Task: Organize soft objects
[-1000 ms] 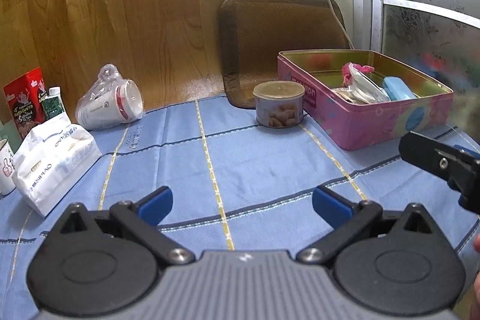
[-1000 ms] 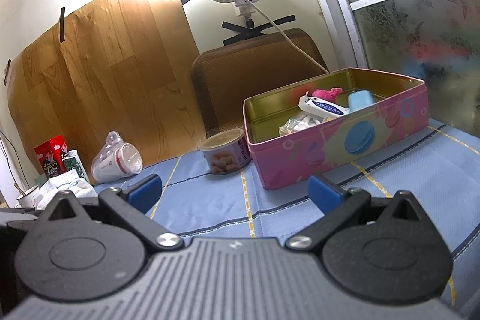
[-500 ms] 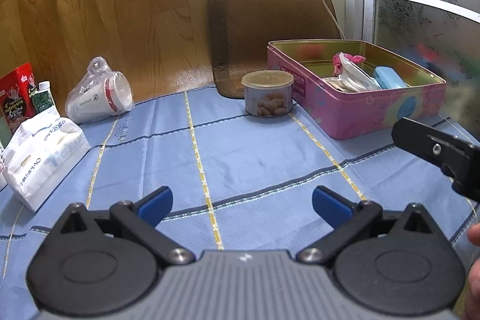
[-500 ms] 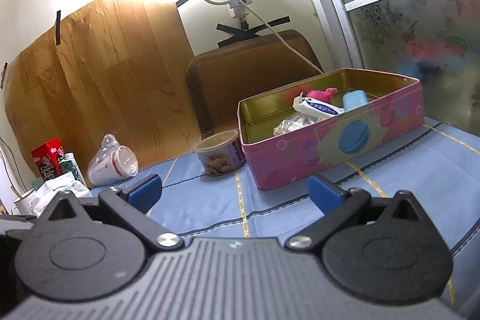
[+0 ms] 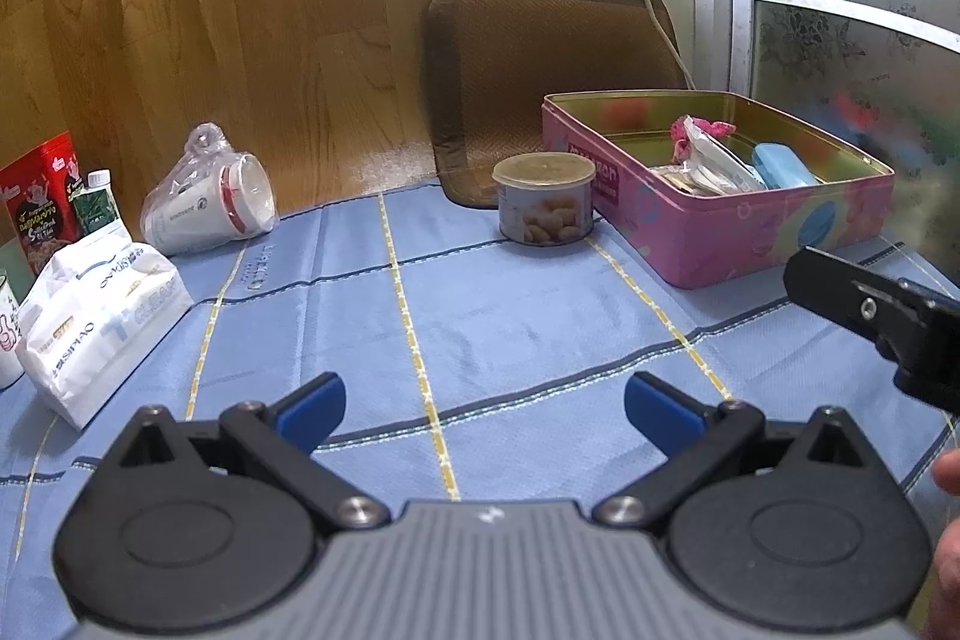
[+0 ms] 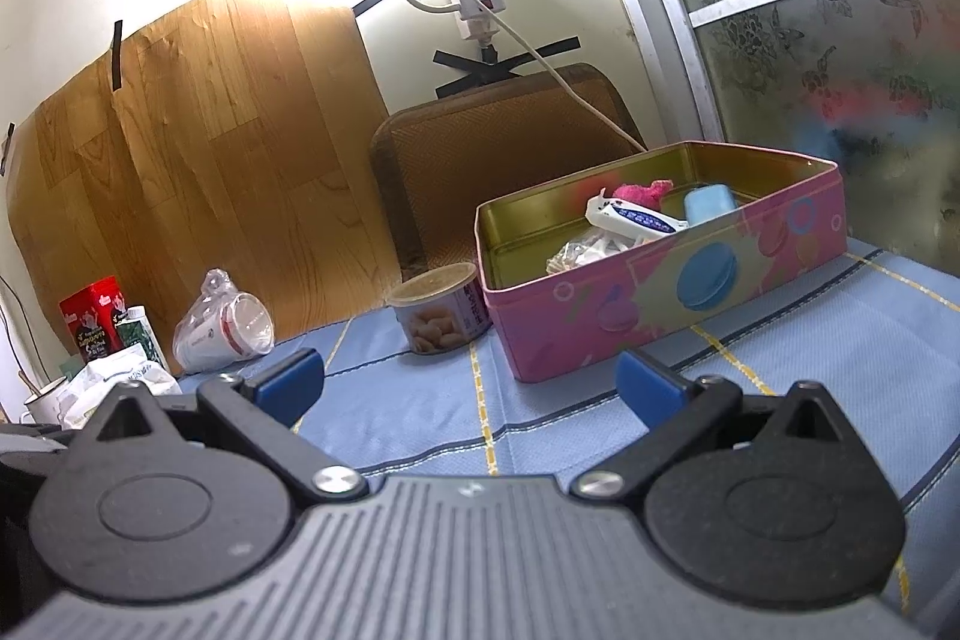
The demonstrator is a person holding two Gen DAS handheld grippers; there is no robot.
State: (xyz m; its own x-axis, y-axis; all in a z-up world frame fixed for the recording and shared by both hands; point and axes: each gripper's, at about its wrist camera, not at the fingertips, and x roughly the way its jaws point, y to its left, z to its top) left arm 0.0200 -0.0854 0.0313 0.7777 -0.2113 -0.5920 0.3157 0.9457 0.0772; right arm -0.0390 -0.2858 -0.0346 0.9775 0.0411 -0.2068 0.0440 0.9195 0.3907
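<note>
Both tongs, left [image 5: 483, 409] and right [image 6: 471, 379], gape empty; tin [image 6: 660, 304] seemingly holds soft items.

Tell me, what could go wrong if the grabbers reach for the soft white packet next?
1. The white tissue packet lies at the cloth's left edge beside a mug and cartons; a wide left gripper might bump them over.
2. The bagged cup lies on its side nearby and could roll if nudged.
3. The nut can stands right against the pink tin, so carrying the packet in low might knock it.
</note>
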